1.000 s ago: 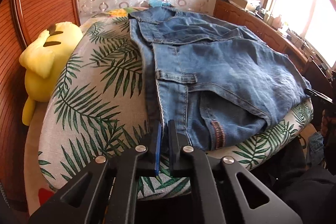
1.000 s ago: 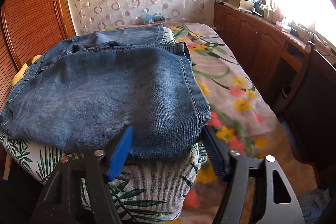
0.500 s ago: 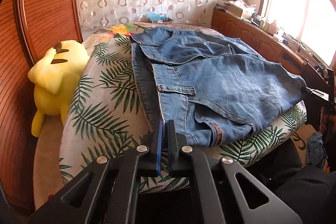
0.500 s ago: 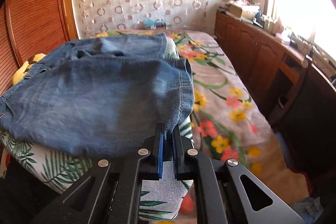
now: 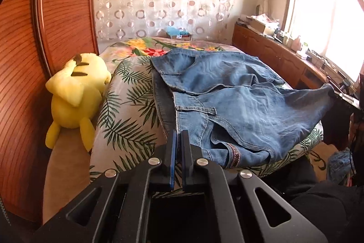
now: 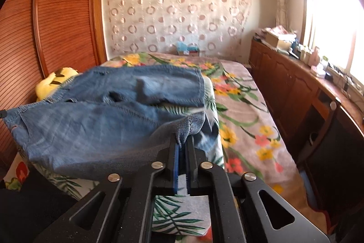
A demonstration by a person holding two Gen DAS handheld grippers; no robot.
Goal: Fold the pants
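Blue denim pants [image 5: 238,106] lie folded over a palm-leaf print cushion [image 5: 127,120] on the bed. My left gripper [image 5: 178,136] is shut on the near waistband edge of the pants. My right gripper [image 6: 182,142] is shut on the opposite corner of the pants [image 6: 91,124] and holds it lifted off the cushion, so the near layer hangs stretched between the two grippers. That lifted corner shows at the right in the left wrist view [image 5: 327,90].
A yellow plush toy [image 5: 75,95] lies left of the cushion against the wooden wardrobe [image 5: 45,38]. A floral bedspread [image 6: 245,115] covers the bed. A wooden sideboard [image 6: 295,83] with clutter runs under the window on the right.
My right gripper went from open around the pants' edge to shut on it, then lifted that corner up. Both grippers pulled back and up, raising the near layer off the cushion.
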